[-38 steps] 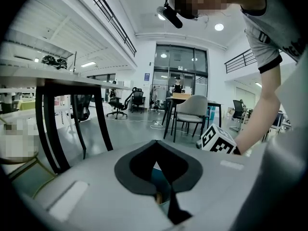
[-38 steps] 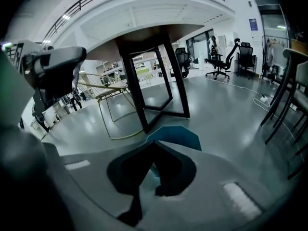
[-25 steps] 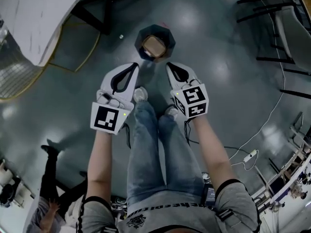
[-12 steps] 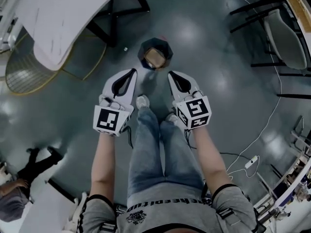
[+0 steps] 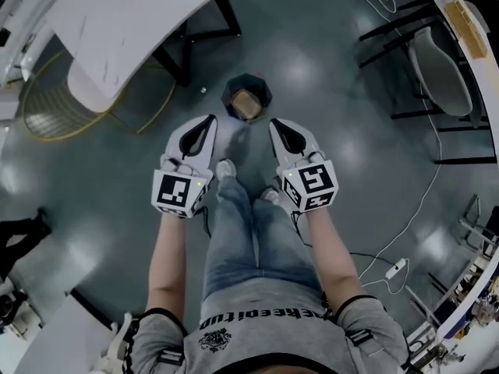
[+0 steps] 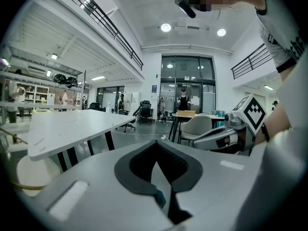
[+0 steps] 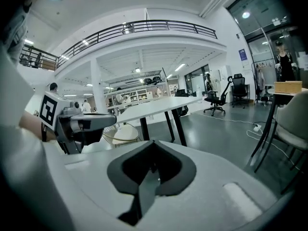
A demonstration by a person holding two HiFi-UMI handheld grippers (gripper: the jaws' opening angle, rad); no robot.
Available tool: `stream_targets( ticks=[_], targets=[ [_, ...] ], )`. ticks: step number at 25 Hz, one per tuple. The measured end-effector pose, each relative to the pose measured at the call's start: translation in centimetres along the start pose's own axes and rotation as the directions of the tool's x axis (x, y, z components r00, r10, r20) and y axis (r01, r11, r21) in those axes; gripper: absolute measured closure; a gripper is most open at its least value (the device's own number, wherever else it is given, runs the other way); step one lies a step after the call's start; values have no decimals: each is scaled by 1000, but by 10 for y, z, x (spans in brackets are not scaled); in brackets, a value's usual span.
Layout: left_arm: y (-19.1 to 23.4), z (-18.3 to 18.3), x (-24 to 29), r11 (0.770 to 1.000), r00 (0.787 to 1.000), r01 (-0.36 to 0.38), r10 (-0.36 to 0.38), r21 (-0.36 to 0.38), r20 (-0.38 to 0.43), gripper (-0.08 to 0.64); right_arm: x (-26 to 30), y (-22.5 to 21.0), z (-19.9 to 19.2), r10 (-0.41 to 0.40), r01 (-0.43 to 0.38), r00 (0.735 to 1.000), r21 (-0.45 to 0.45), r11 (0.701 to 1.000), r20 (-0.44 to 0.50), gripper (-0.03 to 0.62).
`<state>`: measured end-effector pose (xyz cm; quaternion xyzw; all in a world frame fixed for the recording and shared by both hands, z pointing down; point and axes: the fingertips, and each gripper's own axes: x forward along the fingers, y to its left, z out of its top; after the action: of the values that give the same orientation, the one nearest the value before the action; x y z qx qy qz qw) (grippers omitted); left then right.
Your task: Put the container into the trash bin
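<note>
Seen from the head view, the person stands on a glossy grey floor (image 5: 343, 146) and holds both tools out low in front of the body, side by side and apart. The left gripper (image 5: 209, 121) is clenched, its two jaws meeting at the tips with nothing between them, as its own view shows. The right gripper (image 5: 275, 123) is likewise closed on nothing, tips together. Both point towards the far side of the scene, where the trash bin (image 5: 233, 90), dark and faceted, stands on the floor just beyond the gripper tips and between them. The container (image 5: 246, 104), a brown box-like thing, lies inside the bin, visible through its open top; neither gripper touches it or the bin. Below the grippers, nearer the camera, are the person's legs in blue jeans (image 5: 245, 240) and a pale shoe (image 5: 226, 169) on the floor. On the far left stands a white table (image 5: 117, 29) on dark legs, with a round gold-coloured wire frame (image 5: 54, 107) beside it. On the far right a pale chair (image 5: 440, 68) stands at another table's edge, and a thin cable (image 5: 425, 201) trails across the floor towards the near right.
</note>
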<state>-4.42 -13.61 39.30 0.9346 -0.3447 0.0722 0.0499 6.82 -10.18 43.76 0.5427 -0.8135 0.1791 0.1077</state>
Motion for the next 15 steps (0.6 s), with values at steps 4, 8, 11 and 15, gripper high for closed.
stream_targets(
  ticks=[4, 8, 11, 15],
  targets=[
    [-6, 14, -10, 1000, 1000, -8, 8, 20, 1, 540, -15, 7, 19, 2, -2, 1000, -21, 1000, 25, 591],
    [-12, 29, -18, 999, 999, -17, 16, 42, 37, 540, -27, 14, 34, 13, -11, 999, -43, 999, 48, 591],
    [-15, 38, -26, 998, 999, -44, 44, 37, 13, 540, -38, 21, 45, 26, -22, 998, -68, 997, 59, 591],
    [-25, 57, -34, 998, 998, -55, 54, 42, 28, 540, -54, 30, 64, 49, -41, 996, -102, 994, 78, 591]
  ],
)
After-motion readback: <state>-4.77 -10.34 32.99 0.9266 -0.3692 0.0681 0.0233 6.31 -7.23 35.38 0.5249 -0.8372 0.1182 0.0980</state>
